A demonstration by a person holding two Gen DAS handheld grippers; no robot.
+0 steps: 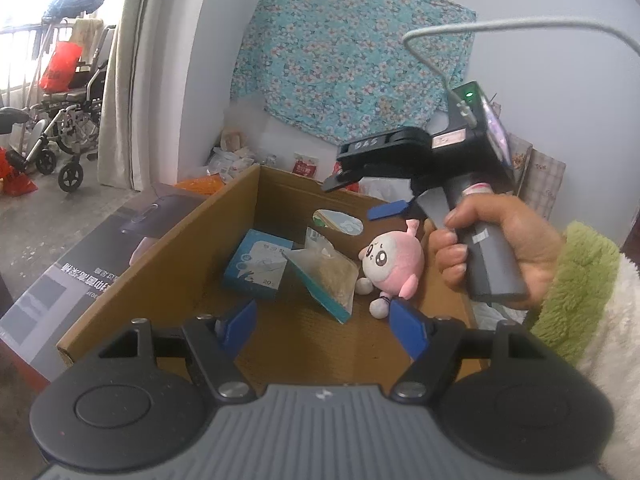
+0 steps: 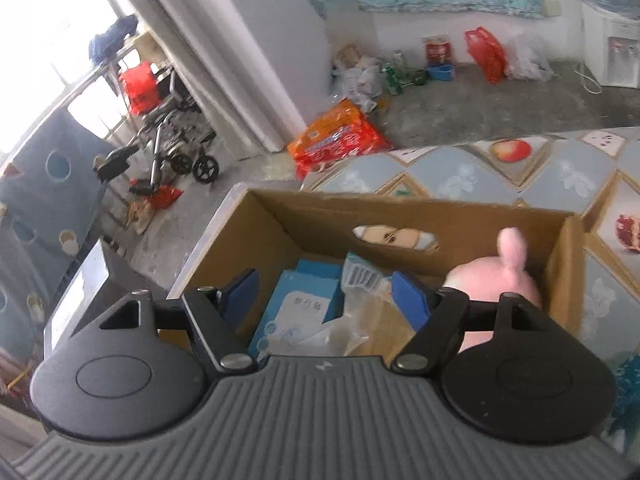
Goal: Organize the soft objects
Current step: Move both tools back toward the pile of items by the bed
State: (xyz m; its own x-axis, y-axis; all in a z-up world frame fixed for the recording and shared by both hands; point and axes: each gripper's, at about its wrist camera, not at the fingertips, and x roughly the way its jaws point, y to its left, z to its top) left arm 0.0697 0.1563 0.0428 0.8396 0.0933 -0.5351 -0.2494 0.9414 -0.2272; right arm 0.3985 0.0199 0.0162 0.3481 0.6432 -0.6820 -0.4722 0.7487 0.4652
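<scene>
Cluttered room, floral teal cloth on wall; open brown cardboard box (image 1: 168, 264) sits on a patterned tabletop (image 2: 472, 172). Pink plush toy (image 1: 394, 262) lies inside by a blue carton (image 1: 256, 264) and clear packet (image 1: 326, 276), likely being gathered here. Right gripper (image 1: 362, 196) hangs above, jaws apart, empty. Left gripper (image 1: 324, 330) open, holding nothing.

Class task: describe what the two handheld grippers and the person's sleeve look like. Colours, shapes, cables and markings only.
Each gripper, left gripper and right gripper, has a ribbed grey body, round black discs and blue flat fingers. The right one carries a black box with a green light and a grey cable. The sleeve is fluffy green and cream.
</scene>
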